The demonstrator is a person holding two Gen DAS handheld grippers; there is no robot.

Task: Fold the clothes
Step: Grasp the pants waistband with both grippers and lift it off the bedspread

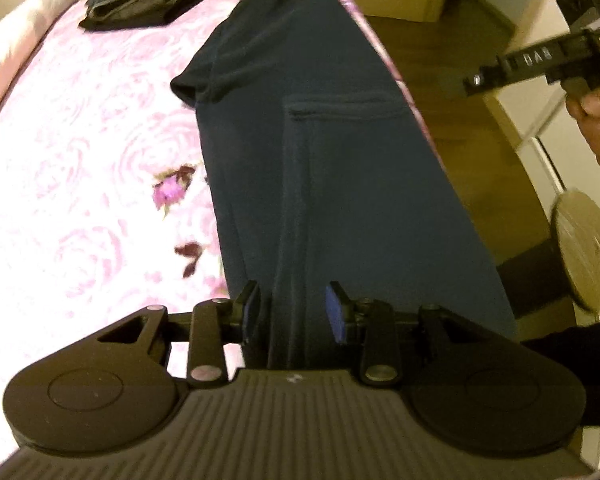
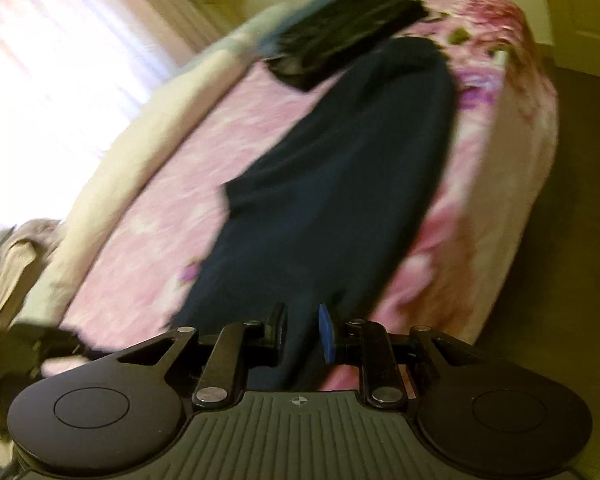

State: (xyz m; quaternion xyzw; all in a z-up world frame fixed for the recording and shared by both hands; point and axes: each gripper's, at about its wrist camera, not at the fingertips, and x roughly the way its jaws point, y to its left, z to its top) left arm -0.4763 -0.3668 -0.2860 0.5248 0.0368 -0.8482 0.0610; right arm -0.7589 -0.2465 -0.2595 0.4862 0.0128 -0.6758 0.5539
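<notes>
The pink floral bed cover (image 1: 80, 128) lay under everything. Your left gripper (image 1: 292, 312) and right gripper (image 2: 302, 336) both stood parted over the near end of the navy trousers (image 1: 340, 168), pressing nothing. Beyond the trousers sat the folded pile (image 1: 140, 0). You seemed mid-fold; next, pinch that near end.

The right wrist view is smeared by motion throughout: the stack of folded clothes (image 2: 340, 28) shows no separate layers, and the near end of the navy trousers (image 2: 332, 184) disappears behind the right claw (image 2: 303, 334), so contact with its pads cannot be told. In the left wrist view, the trousers' near end is hidden behind the left claw (image 1: 294, 312), and the person's hand (image 1: 598, 120) is cut by the right edge.
</notes>
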